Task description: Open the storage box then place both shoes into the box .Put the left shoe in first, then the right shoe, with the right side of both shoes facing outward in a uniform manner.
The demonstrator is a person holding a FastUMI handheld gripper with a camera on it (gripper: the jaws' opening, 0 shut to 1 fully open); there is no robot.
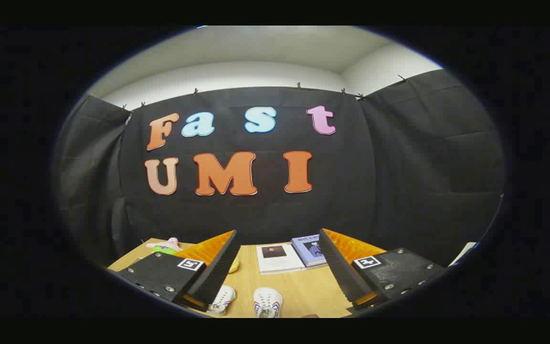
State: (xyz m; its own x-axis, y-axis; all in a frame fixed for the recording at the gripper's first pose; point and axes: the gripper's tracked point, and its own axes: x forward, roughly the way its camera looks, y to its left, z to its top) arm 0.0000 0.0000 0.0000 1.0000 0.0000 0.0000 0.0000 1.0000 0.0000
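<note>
Below open jaws, 2 shoes (251, 301).

Table (299, 291) matt wood; shoes (268, 302) cloth; books (280, 258) paper; tongs (277, 239) apart, ribbed pads.

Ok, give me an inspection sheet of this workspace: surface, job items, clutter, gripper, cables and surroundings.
Surface: light wooden table, bare between the fingers.
Job's things: two white shoes, side by side on the table, low between the fingers, one partly behind a finger. Storage box: nothing seen.
Clutter: white booklet and blue book flat beyond the fingers; pink and green soft item at the table's far corner; a small yellow thing beside one finger.
Gripper: gripper open, held above the table, fingers wide apart, touching nothing.
Cables: nothing seen.
Surroundings: black cloth wall behind the table, white wall above it.
</note>
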